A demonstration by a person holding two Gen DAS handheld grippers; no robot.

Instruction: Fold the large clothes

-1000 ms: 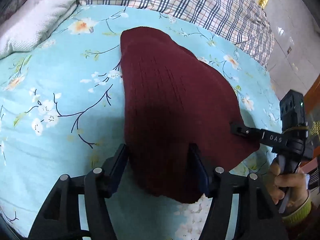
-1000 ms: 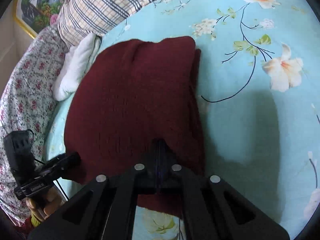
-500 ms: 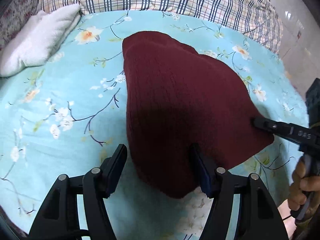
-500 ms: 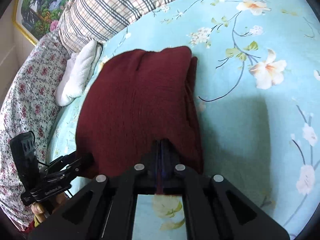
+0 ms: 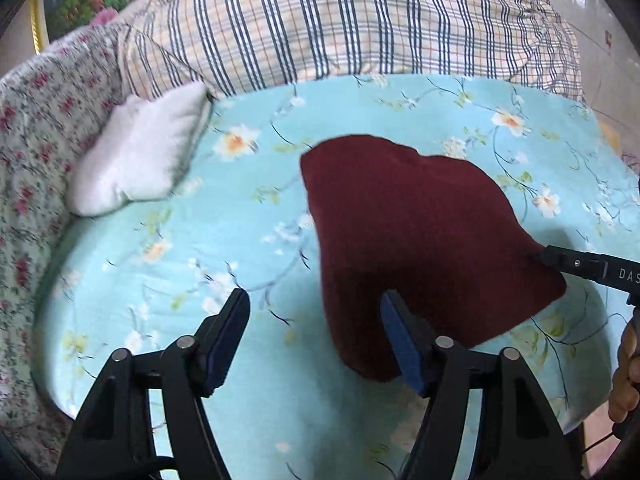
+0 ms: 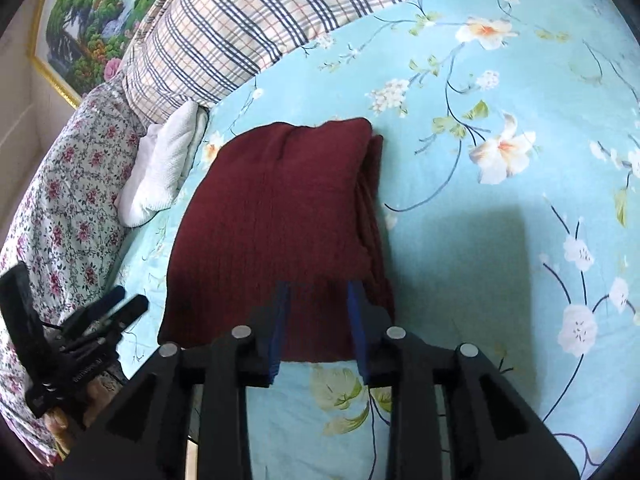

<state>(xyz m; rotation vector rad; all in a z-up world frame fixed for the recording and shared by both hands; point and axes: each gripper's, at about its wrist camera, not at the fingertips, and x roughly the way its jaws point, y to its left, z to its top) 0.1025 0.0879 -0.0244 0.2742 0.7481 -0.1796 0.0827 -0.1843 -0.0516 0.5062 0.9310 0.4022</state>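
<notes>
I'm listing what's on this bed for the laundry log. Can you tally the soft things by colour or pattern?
Dark red: 1, the folded garment
White: 1, the small pillow
Plaid: 1, the quilt
Pink-flowered: 1, the cover along the bed's edge
Light blue flowered: 1, the sheet
Total: 5

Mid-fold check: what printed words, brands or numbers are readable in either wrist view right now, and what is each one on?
"DAS": white letters on the black finger of the right claw, cut off by the edge of the left wrist view, so the word may run on.
A small white print on the body of the left claw, in the right wrist view: too blurred to read.
No text shows on the maroon garment or the floral sheet.
</notes>
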